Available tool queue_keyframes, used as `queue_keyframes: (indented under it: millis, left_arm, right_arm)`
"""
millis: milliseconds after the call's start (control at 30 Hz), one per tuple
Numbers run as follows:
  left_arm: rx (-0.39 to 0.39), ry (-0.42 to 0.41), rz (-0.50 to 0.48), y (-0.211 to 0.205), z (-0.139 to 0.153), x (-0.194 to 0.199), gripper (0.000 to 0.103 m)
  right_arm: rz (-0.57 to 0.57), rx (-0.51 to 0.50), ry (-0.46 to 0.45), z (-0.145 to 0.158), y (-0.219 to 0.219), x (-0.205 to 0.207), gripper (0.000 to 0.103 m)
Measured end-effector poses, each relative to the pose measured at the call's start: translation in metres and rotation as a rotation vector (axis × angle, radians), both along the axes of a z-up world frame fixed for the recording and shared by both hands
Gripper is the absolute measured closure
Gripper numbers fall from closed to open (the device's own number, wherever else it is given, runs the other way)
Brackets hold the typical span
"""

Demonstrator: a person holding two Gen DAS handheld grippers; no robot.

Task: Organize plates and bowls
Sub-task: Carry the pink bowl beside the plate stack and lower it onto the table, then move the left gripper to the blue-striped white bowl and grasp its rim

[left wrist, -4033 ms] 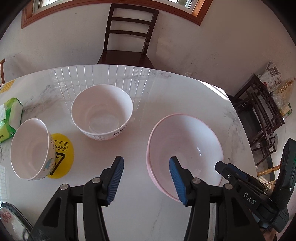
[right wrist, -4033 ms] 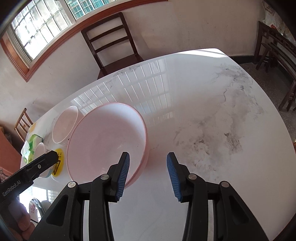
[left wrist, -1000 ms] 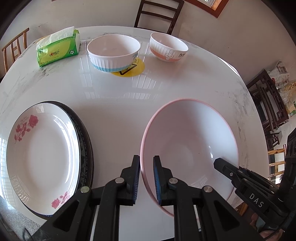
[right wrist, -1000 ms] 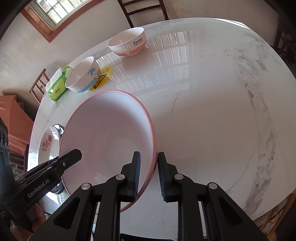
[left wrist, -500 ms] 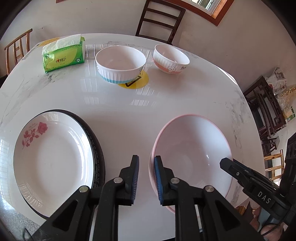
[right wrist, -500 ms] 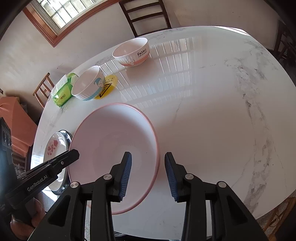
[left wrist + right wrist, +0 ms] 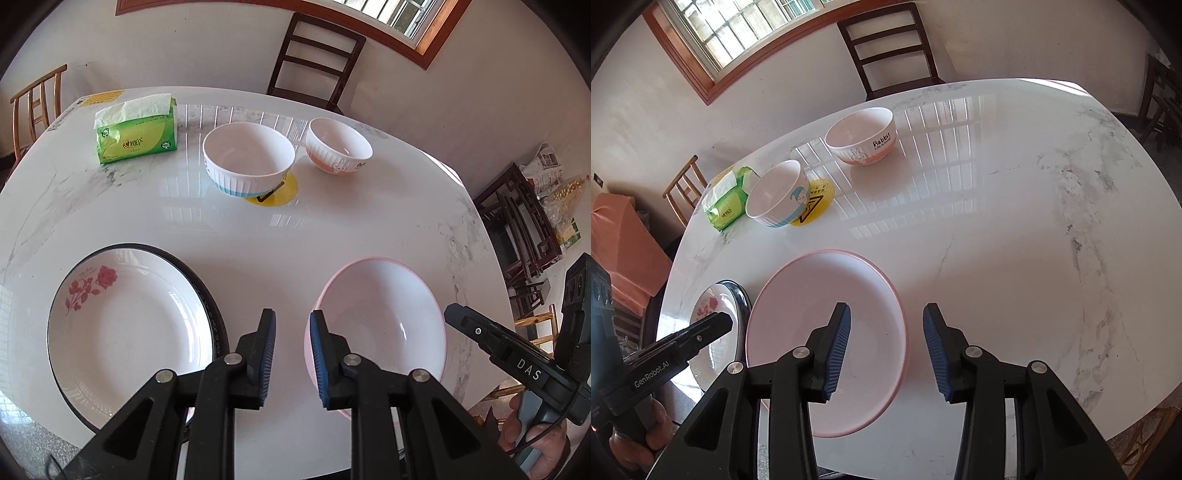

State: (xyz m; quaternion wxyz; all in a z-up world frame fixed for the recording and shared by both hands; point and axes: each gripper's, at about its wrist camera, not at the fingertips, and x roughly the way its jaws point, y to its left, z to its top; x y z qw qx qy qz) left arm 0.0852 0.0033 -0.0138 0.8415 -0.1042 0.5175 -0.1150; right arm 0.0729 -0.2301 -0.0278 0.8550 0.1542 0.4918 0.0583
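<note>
A large pink bowl (image 7: 384,325) rests on the white marble table (image 7: 258,251) near its front edge; it also shows in the right wrist view (image 7: 827,332). My left gripper (image 7: 291,354) is open at the bowl's left rim, holding nothing. My right gripper (image 7: 886,347) is open, its jaws straddling the bowl's right rim without touching. A rose-patterned white plate (image 7: 125,325) sits on a dark plate at the left. A blue-striped bowl (image 7: 249,162) and an orange rabbit bowl (image 7: 338,151) stand at the back.
A green tissue pack (image 7: 136,133) lies at the back left. A yellow sticker (image 7: 277,192) lies under the blue-striped bowl. Wooden chairs (image 7: 317,62) stand behind the table, dark furniture (image 7: 524,229) at the right.
Both grippers were shut on the pink bowl's rim and carried it toward the front edge. Now both have opened and drawn back, and the bowl rests on the table.
</note>
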Motion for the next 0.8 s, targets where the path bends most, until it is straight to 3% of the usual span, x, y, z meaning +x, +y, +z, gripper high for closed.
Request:
queue_keyframes:
  millis: [533,800]
  left_arm:
    - [0.053,-0.002,0.092,0.048,0.005,0.031,0.082]
    - [0.064,-0.017,0.122,0.064,0.014,0.065,0.082]
  right_arm:
    - [0.143,-0.033,-0.028,0.023,0.054,0.027,0.064]
    - [0.195,-0.062,-0.04,0.033,0.082,0.054,0.064]
